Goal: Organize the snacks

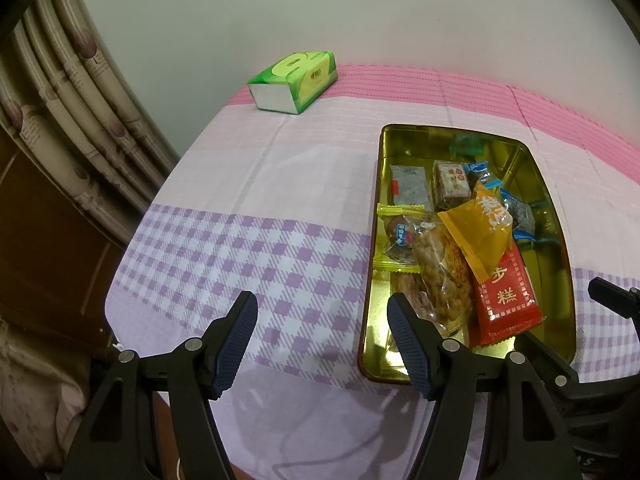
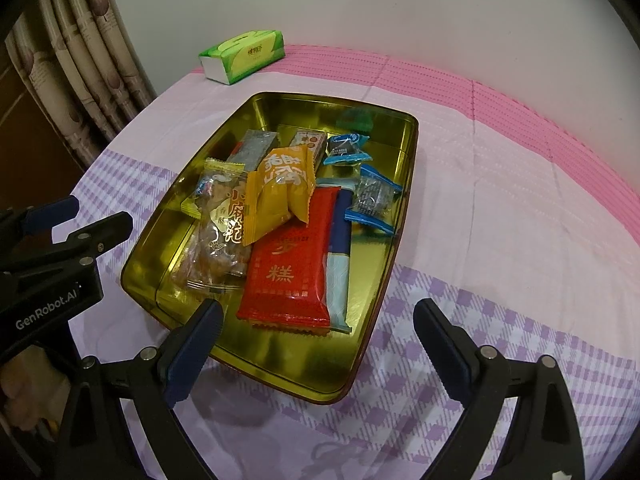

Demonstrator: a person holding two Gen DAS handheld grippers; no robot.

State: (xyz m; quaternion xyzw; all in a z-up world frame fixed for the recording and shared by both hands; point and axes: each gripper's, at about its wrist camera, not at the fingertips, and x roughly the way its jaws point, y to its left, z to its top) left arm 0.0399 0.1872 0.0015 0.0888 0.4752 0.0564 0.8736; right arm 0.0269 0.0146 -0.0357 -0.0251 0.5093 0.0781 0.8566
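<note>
A gold metal tin tray [image 2: 384,280] [image 1: 560,280] holds several wrapped snacks. On top lie a red packet [image 2: 292,276] [image 1: 504,296], a yellow packet [image 2: 276,192] [image 1: 480,228], a clear bag of fried twists [image 2: 220,240] [image 1: 440,276] and blue-wrapped candies [image 2: 372,200]. My left gripper [image 1: 322,316] is open and empty, left of the tray's near corner. My right gripper [image 2: 318,328] is open and empty above the tray's near edge. The left gripper also shows in the right wrist view [image 2: 96,216].
A green tissue pack [image 1: 294,80] [image 2: 244,56] lies at the table's far left. The table has a pink and purple checked cloth [image 1: 240,248]. Curtains [image 1: 72,100] and a wooden cabinet stand left. A white wall is behind.
</note>
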